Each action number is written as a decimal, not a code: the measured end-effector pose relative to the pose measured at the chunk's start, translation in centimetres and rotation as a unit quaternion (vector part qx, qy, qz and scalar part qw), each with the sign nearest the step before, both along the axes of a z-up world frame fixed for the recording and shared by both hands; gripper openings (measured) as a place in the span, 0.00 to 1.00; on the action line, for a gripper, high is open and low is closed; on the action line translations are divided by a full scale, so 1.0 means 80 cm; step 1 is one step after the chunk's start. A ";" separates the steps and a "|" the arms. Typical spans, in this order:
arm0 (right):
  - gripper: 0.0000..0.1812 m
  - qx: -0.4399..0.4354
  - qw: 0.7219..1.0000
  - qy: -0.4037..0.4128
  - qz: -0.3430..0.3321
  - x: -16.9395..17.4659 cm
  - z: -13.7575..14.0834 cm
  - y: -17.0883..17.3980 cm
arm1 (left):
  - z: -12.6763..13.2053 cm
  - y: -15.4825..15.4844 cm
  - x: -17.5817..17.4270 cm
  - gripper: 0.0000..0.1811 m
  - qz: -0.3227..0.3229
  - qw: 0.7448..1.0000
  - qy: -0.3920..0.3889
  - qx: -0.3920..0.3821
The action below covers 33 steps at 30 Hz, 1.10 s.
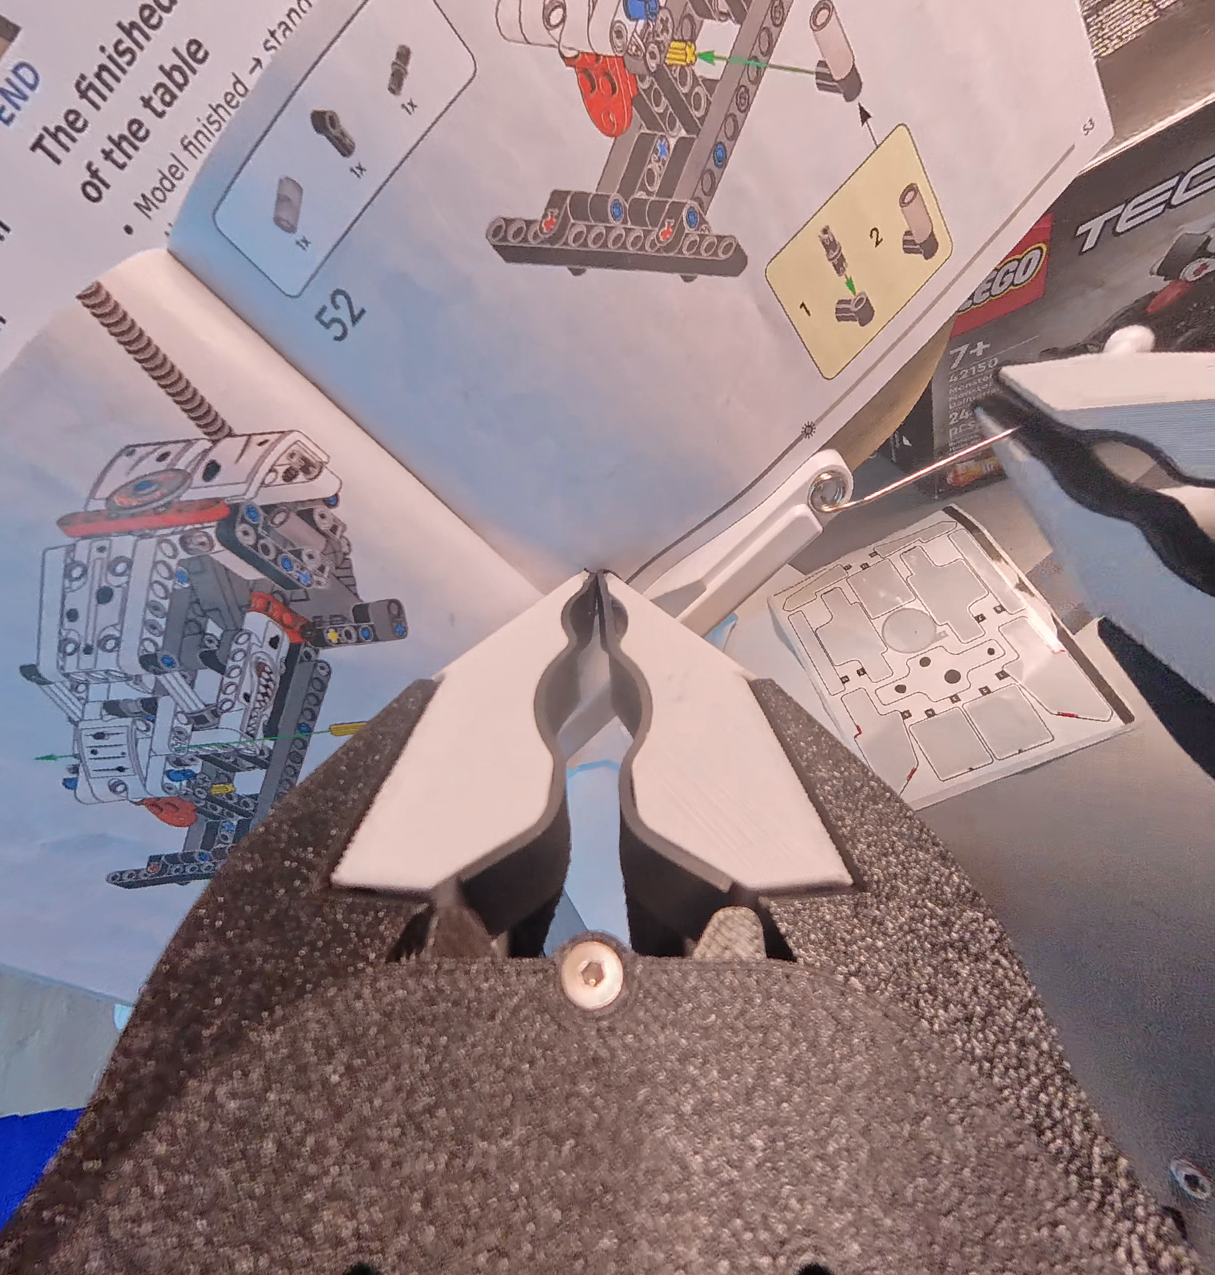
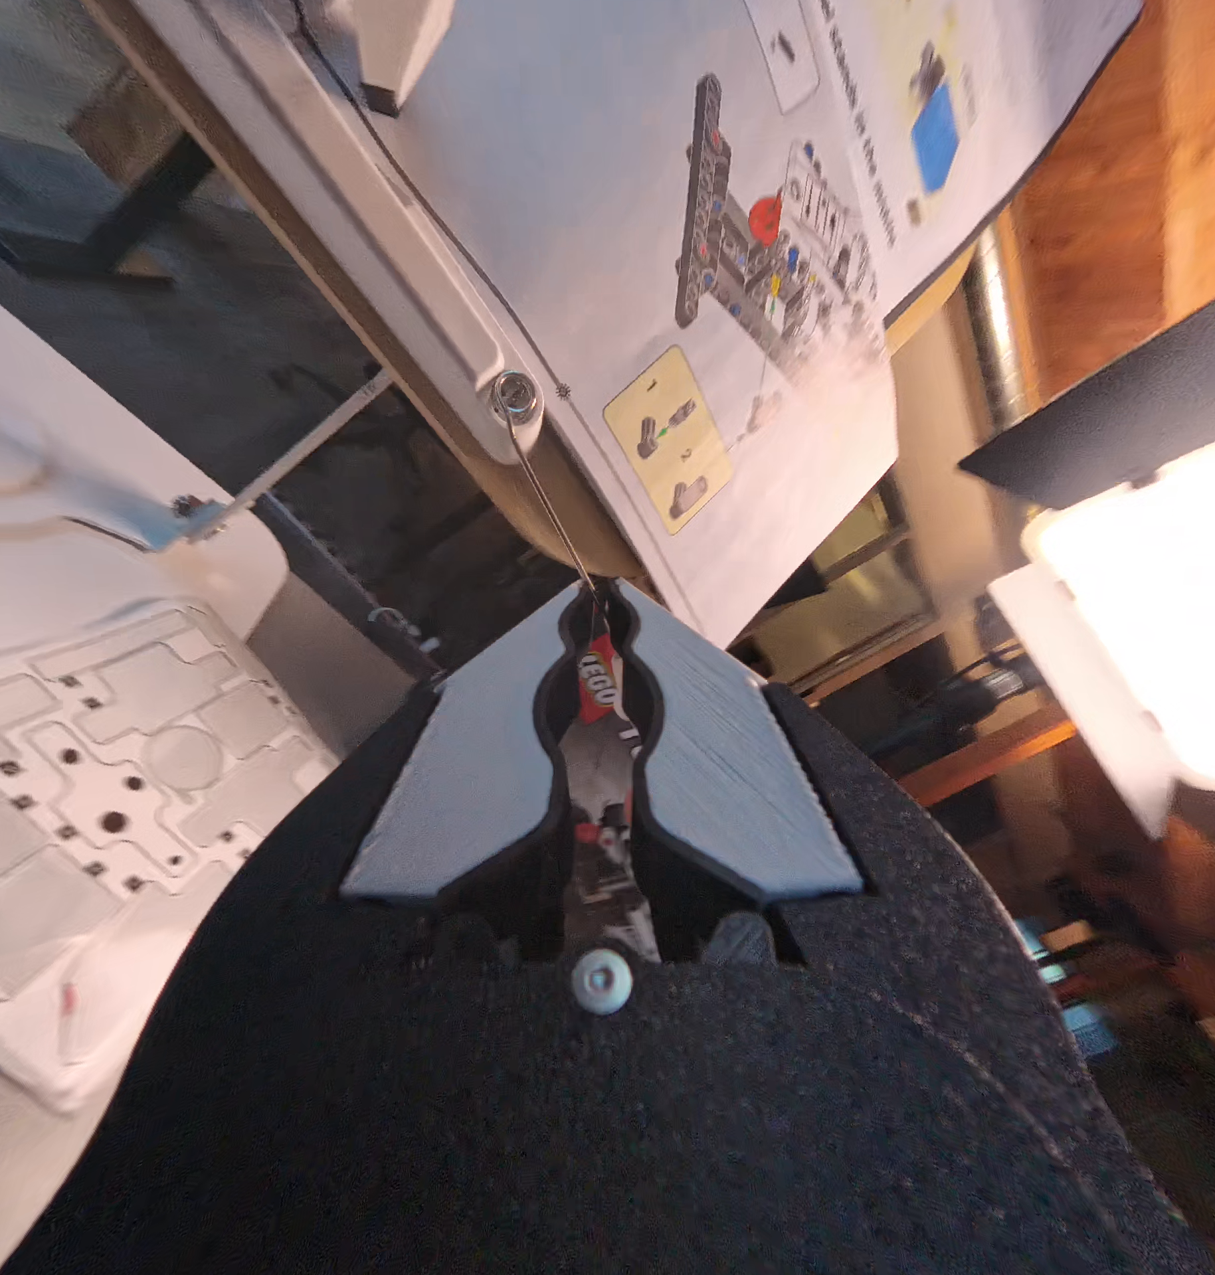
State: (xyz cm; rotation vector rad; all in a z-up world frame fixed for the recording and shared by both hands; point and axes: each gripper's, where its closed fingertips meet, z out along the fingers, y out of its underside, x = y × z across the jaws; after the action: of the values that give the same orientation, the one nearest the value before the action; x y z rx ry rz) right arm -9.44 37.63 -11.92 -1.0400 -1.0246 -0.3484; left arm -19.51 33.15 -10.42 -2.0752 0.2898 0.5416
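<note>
An open instruction booklet stands on a white book stand, its pages showing drawings of a brick model. My left gripper is shut, its tips pinching the booklet's lower edge at the spine fold. A thin metal page-holder wire pivots from an eyelet on the stand's arm. My right gripper is shut on the free end of this wire, just below the booklet's right page. The right gripper also shows in the left wrist view at the right edge.
A white sticker sheet lies on the dark table right of the stand; it also shows in the right wrist view. A dark toy box stands behind it. A bright lamp and wooden shelving are at the right. The tips of one gripper are about 12 cm away from the tips of the other.
</note>
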 end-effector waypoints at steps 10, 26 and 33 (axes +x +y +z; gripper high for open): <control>0.05 0.197 0.966 -0.164 0.026 -0.047 0.079 -0.001 | -0.001 0.000 0.000 0.00 -0.002 0.999 -0.032 0.008; 0.00 -0.120 0.960 0.003 0.254 -0.105 0.045 -0.051 | -0.002 -0.002 0.002 0.00 -0.048 0.995 -0.076 0.036; 0.16 -0.131 0.961 0.001 0.245 -0.096 0.033 -0.058 | -0.006 -0.026 -0.002 0.04 -0.080 0.990 -0.109 0.048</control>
State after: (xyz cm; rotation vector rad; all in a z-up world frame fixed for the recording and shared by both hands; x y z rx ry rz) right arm -17.16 33.02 -9.24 -0.9781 -1.3090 0.1976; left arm -19.64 31.09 -10.89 -1.9765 0.2930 0.2264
